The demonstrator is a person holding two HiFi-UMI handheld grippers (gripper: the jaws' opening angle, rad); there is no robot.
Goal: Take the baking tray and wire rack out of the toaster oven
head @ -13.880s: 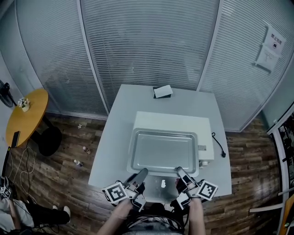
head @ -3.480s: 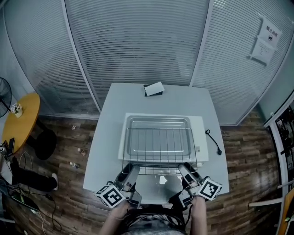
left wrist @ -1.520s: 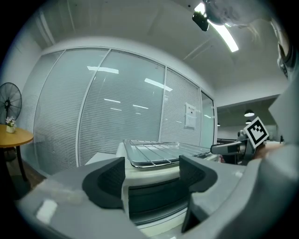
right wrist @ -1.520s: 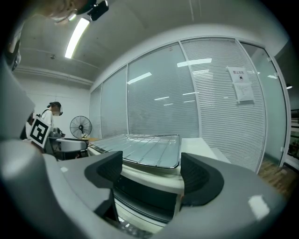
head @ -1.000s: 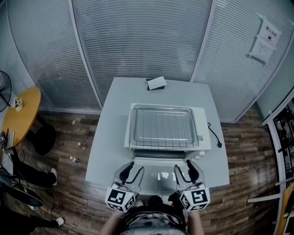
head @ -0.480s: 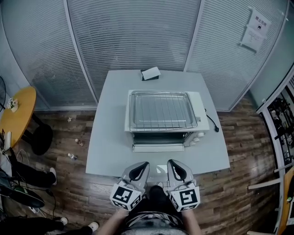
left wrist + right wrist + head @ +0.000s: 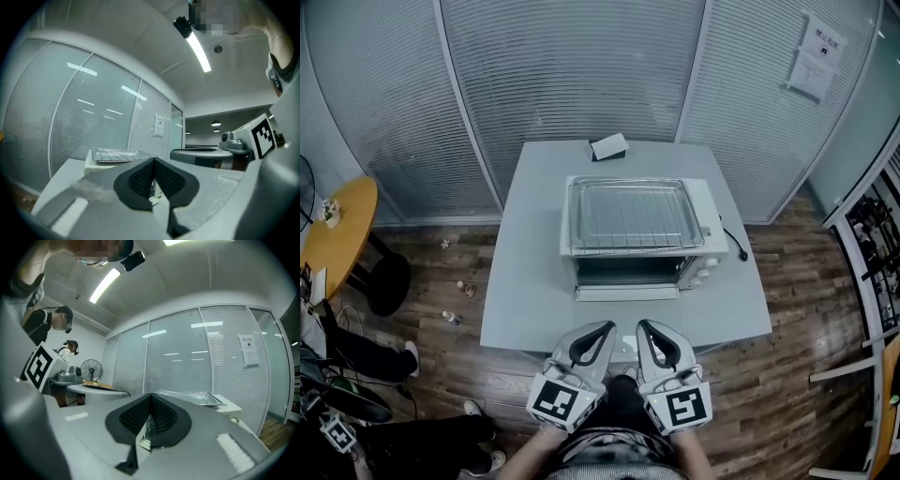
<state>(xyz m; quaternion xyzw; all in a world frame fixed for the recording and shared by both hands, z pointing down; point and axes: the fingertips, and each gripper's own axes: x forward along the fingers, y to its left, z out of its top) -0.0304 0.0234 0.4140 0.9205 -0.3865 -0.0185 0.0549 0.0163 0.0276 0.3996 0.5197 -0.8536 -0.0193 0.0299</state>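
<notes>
Well, you're holding both claws side by side off the desk's (image 7: 525,281) 6 o'clock edge, touching none of the things on it. Your left claw (image 7: 602,330) is sitting fully closed with nothing between its pads. Your right claw (image 7: 647,328) has just been closing and is now pressed together too, gripping nothing. At 12 o'clock from them, the toaster oven (image 7: 633,267) is standing mid-desk with its door (image 7: 626,292) hanging open toward you. The baking tray (image 7: 575,216) is resting on the oven's top, and the wire rack (image 7: 633,214) is lying in it. A cord (image 7: 734,246) is trailing at the oven's 3 o'clock, and a small box (image 7: 608,147) is sitting at the desk's 12 o'clock edge.
</notes>
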